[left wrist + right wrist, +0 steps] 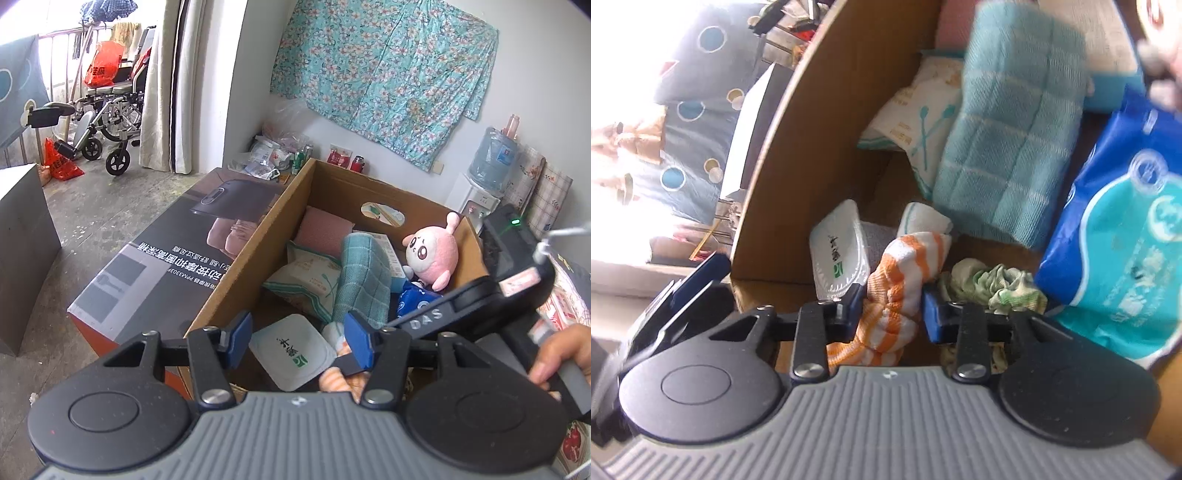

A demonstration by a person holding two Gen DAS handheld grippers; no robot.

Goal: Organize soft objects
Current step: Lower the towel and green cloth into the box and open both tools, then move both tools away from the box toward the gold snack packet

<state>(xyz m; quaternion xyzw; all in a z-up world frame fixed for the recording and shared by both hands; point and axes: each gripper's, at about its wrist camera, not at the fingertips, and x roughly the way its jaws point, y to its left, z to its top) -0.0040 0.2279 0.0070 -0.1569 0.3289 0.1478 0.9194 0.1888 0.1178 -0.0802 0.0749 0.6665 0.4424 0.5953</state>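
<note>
Inside the cardboard box point(798, 122), the orange-striped cloth point(901, 280) is straddled by the right gripper point(892, 314), apparently clenching it; the left gripper point(297, 341) is held released; a deep, centred grip is advised.

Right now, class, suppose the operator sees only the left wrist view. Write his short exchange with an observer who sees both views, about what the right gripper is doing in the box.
Operator: My view shows the right gripper only from behind. Is anything in it?
Observer: Yes. It is shut on the orange-striped cloth, gripped from both sides.
Operator: Is anything soft hidden beside it?
Observer: A crumpled green-and-white cloth lies just to the right of the gripper.
Operator: And the blue packet?
Observer: It carries a big teal print and lies right beside that crumpled cloth.
</note>
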